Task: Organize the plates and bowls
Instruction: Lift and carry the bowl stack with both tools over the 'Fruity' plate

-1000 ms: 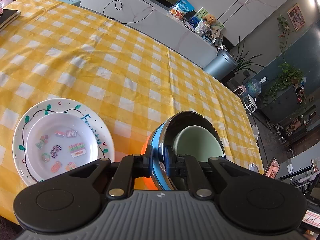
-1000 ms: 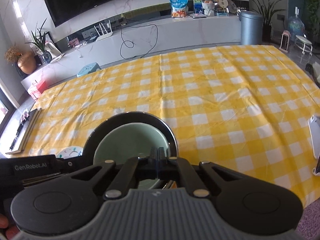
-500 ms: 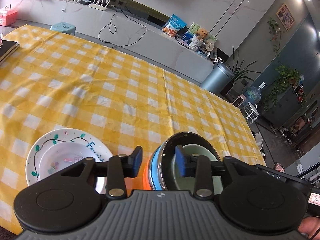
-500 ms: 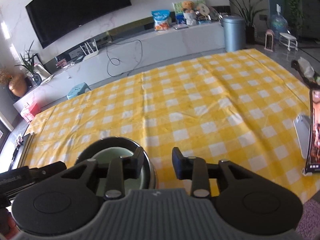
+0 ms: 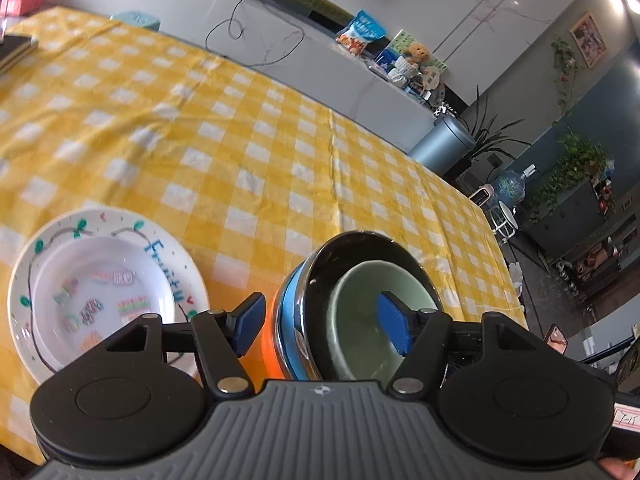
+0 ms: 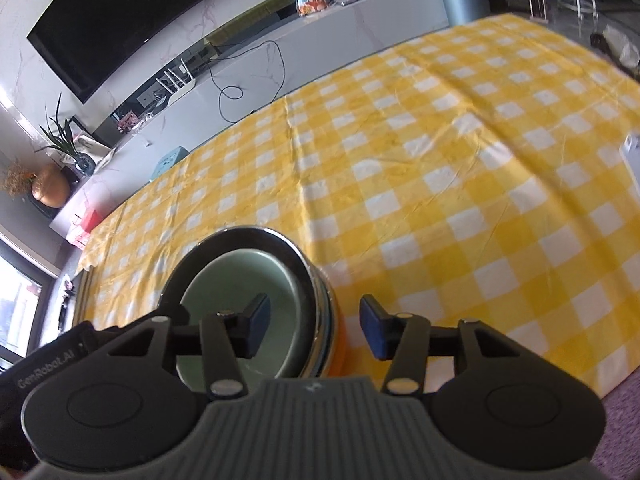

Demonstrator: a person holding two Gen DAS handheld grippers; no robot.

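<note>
A desk (image 5: 248, 128) draped in a yellow-and-white checked cloth fills both views, with a long grey counter (image 6: 320, 32), a wall television (image 6: 120, 16) and a grey bin (image 5: 440, 144) behind it. Near the front edge sits a stack of nested bowls (image 5: 360, 304): a pale green bowl (image 6: 248, 304) inside a steel-rimmed one, over blue and orange bowls. Nothing lies across the open cloth beyond the stack.

Only the left wrist view shows the decorated white plates (image 5: 104, 288), one inside the other, lying flat just left of the bowls and apart from them. Only the right wrist view shows the television, a potted plant (image 6: 60, 144) and a pale object at the cloth's right edge (image 6: 632, 160), too cropped to identify.

The left hand-held gripper (image 5: 324, 320) tilts down over the stack, its jaws having just been opening; they now stand wide astride the left rim, one blue pad outside, one inside the green bowl, neither pressing. The right hand-held gripper (image 6: 316, 328) also angles down, its jaws having just been opening, parted about halfway astride the right rim, gripping nothing.
</note>
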